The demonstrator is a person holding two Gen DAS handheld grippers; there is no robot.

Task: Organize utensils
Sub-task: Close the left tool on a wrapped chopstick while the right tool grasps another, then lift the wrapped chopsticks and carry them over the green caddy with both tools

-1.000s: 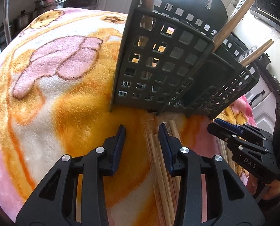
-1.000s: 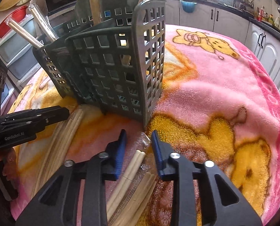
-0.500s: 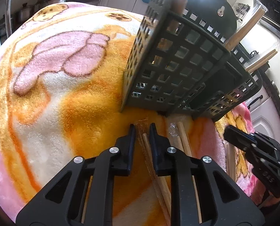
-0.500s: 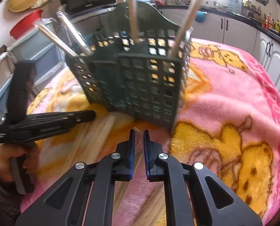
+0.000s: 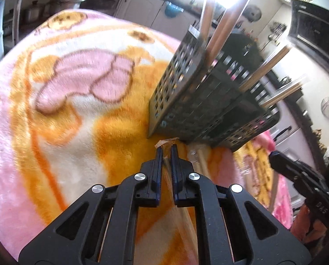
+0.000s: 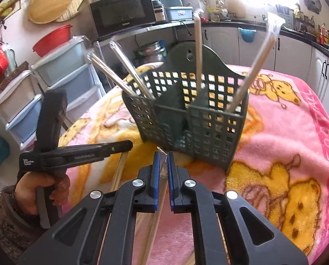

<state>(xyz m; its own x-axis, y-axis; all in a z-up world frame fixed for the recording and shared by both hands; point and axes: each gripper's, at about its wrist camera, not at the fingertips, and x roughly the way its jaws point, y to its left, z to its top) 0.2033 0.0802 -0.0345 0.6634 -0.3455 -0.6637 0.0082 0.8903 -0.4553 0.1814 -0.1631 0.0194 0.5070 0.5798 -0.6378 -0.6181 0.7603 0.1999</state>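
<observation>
fleecy blanket (image 5: 65,132); left gripper (image 5: 167,152), right gripper (image 6: 162,158) pinch plastic-wrapped chopsticks (image 6: 163,165).

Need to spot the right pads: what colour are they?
Blue pads, clearest in the right wrist view.

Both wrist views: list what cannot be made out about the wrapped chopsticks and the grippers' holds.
- Left wrist view: the left gripper has closed on a plastic-wrapped wooden chopstick pair; motion blur and the fingers hide its length.
- Right wrist view: the right gripper pinches a clear wrapper; the sticks inside are hidden.
- The dark green plastic lattice caddy hides the lower ends of its standing chopsticks.
</observation>
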